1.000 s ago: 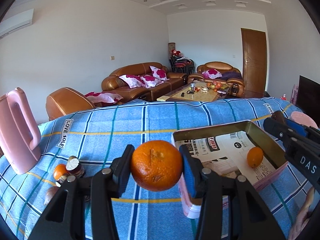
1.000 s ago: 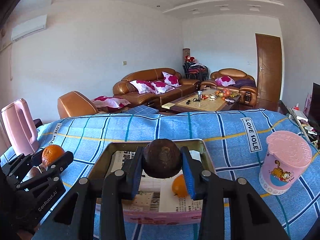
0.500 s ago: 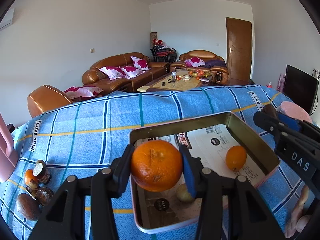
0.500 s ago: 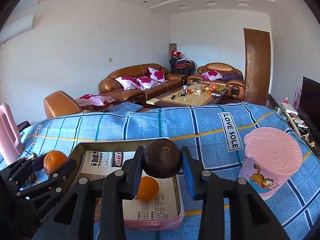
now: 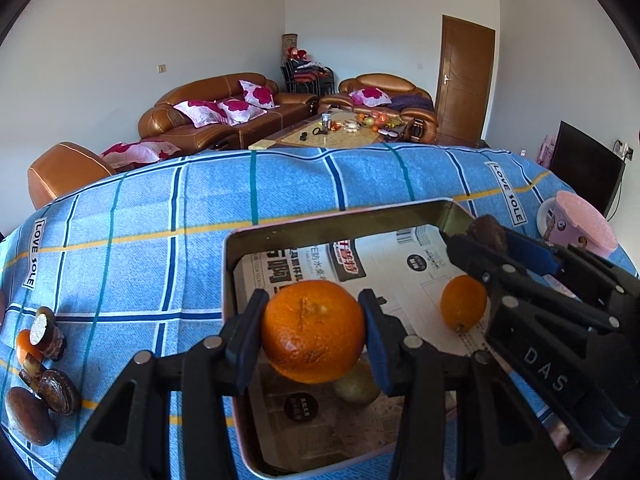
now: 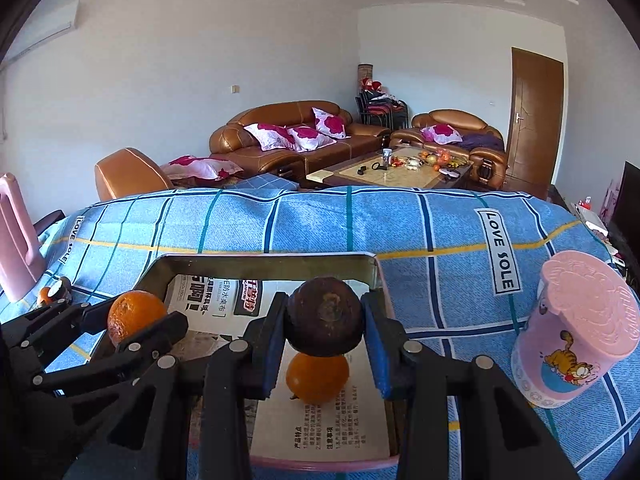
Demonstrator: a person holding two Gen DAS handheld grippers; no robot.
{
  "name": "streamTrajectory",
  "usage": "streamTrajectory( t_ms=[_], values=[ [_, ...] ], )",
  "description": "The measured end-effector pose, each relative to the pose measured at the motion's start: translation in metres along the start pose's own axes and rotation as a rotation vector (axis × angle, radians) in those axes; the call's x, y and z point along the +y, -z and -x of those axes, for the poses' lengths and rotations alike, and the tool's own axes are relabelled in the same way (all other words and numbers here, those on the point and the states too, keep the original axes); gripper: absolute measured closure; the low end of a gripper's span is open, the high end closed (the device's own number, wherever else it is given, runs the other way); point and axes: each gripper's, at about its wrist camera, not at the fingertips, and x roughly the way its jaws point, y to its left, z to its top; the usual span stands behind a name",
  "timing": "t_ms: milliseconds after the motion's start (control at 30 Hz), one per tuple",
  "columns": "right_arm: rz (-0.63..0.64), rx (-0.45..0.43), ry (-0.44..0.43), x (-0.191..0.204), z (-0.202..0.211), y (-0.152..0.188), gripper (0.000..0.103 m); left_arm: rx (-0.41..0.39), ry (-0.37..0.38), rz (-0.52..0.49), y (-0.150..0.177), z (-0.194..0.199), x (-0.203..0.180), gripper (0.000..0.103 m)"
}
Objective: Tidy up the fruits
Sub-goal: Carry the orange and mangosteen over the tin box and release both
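Observation:
My left gripper [image 5: 312,334] is shut on a large orange [image 5: 313,331], held above the left part of a paper-lined metal tray [image 5: 340,218]. My right gripper [image 6: 325,328] is shut on a dark brown round fruit [image 6: 325,322] over the same tray [image 6: 264,260]. A small orange [image 5: 462,301] [image 6: 318,376] lies on the paper in the tray, and a pale green fruit [image 5: 356,386] lies beneath the left gripper's orange. The right gripper [image 5: 486,240] reaches in from the right of the left wrist view; the left gripper [image 6: 136,320] shows at the left of the right wrist view.
Several brown fruits and cut pieces [image 5: 40,360] lie on the blue checked cloth [image 5: 160,220] left of the tray. A pink cartoon cup [image 6: 572,328] stands to the tray's right, a pink jug [image 6: 16,236] at the far left. Sofas and a coffee table are beyond.
Both grippers have moved forward and down over the tray with their fruits still held. The left one swung right, bringing the tray under its orange.

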Motion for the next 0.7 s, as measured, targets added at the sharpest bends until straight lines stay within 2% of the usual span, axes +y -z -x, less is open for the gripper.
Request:
streamTrajectory(
  t_ms=[167, 400, 567, 600, 667, 700],
  values=[
    [-0.015, 0.028, -0.047, -0.002, -0.005, 0.000, 0.064, 0.035, 0.013, -0.041, 0.000, -0.006, -0.009, 0.055],
    [-0.036, 0.066, -0.120, -0.002, -0.013, 0.001, 0.064, 0.078, 0.035, -0.048, 0.000, -0.013, -0.011, 0.055],
    [-0.056, 0.085, -0.160, -0.002, -0.016, 0.002, 0.062, 0.079, 0.041, -0.056, 0.001, -0.013, -0.013, 0.054],
    [-0.064, 0.093, -0.170, -0.003, -0.018, 0.002, 0.060, 0.076, 0.035, -0.053, 0.001, -0.012, -0.013, 0.050],
    [-0.069, 0.093, -0.168, -0.002, -0.017, 0.002, 0.034, 0.052, 0.035, -0.045, 0.001, -0.006, -0.011, 0.039],
    [-0.073, 0.082, -0.172, -0.003, -0.015, 0.003, 0.031, 0.030, 0.029, -0.041, 0.001, -0.002, -0.011, 0.029]
  ],
)
